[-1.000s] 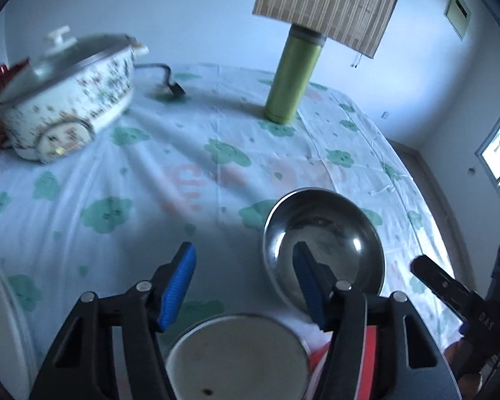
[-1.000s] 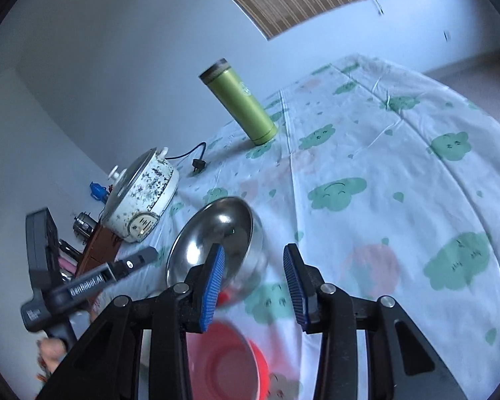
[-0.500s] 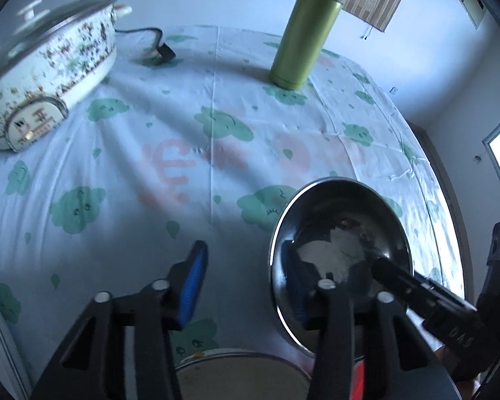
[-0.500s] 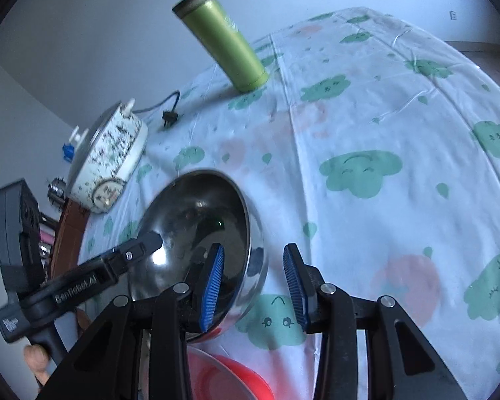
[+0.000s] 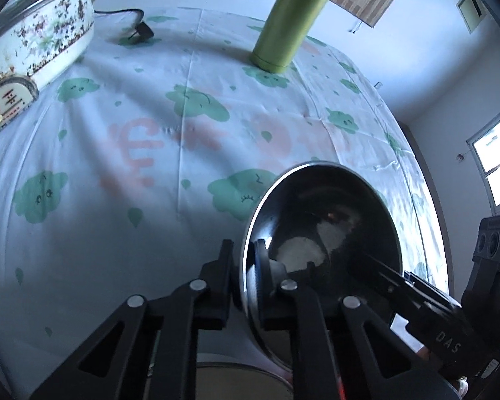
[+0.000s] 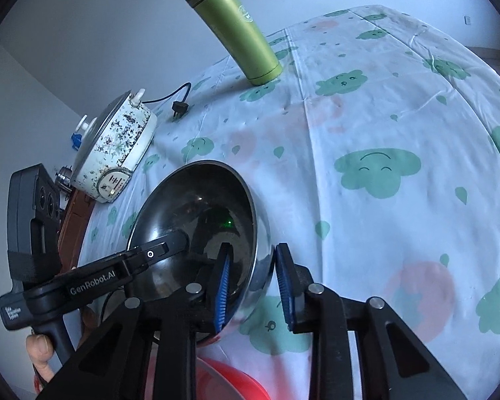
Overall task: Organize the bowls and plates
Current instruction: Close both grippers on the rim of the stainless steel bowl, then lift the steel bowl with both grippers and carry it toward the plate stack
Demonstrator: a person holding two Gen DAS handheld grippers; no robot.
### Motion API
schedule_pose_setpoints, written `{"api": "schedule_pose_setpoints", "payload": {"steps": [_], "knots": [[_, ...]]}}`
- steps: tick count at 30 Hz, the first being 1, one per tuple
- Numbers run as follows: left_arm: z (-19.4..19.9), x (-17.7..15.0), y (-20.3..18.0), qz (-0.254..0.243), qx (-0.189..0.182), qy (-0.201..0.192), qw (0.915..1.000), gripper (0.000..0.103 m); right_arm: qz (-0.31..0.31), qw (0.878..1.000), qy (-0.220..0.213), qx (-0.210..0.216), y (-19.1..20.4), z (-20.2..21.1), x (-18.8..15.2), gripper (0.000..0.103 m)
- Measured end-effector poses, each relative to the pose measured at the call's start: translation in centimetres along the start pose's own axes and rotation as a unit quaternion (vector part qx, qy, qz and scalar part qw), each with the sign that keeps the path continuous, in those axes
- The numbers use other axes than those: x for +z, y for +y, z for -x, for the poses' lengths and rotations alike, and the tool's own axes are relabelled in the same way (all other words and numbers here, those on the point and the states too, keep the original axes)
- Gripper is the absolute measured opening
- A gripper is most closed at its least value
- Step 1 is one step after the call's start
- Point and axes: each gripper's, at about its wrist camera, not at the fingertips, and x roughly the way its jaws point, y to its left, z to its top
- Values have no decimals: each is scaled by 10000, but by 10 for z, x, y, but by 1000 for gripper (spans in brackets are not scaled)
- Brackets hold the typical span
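A steel bowl (image 5: 326,220) is tilted over the near part of the table; it also shows in the right wrist view (image 6: 196,206). My left gripper (image 5: 242,260) is shut on its left rim, one finger inside and one outside. My right gripper (image 6: 251,266) is open and straddles the bowl's right rim, with a gap at the outer finger. A second metal bowl (image 5: 236,381) lies below the left gripper. A red bowl (image 6: 223,383) lies below the right gripper.
A green thermos (image 5: 290,20) stands at the far middle of the table (image 5: 150,126), which has a cloud-print cloth. A floral electric cooker (image 5: 33,43) with a cord and plug (image 5: 141,30) sits at the far left. The cloth between them and the bowl is bare.
My left gripper has moved right and shut on the steel bowl's rim. The bowl has tipped up. My right gripper has moved in around the bowl's opposite rim.
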Motion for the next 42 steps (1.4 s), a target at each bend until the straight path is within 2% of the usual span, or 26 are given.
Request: {"api": "schedule_pose_setpoints", "payload": {"steps": [3, 12, 19, 29, 34, 42], "knots": [[10, 1, 2, 68, -135, -136, 9998, 9, -14, 10000, -30, -6, -2, 0, 1, 22], [45, -2, -10, -112, -126, -535, 9984, 9, 161, 9990, -426, -2, 13, 28, 5, 15], [73, -9, -16, -242, 40, -870, 9959, 9, 238, 9978, -619, 25, 29, 47, 1, 15], [100, -24, -13, -269, 129, -1091, 9936, 9, 312, 9971, -669, 186, 50, 64, -9, 15], [108, -35, -3, -215, 134, -1058, 9941, 9, 406, 9973, -589, 182, 61, 65, -21, 15], [120, -60, 12, -187, 373, -1111, 9929, 10, 471, 9973, -499, 255, 78, 62, -41, 15]]}}
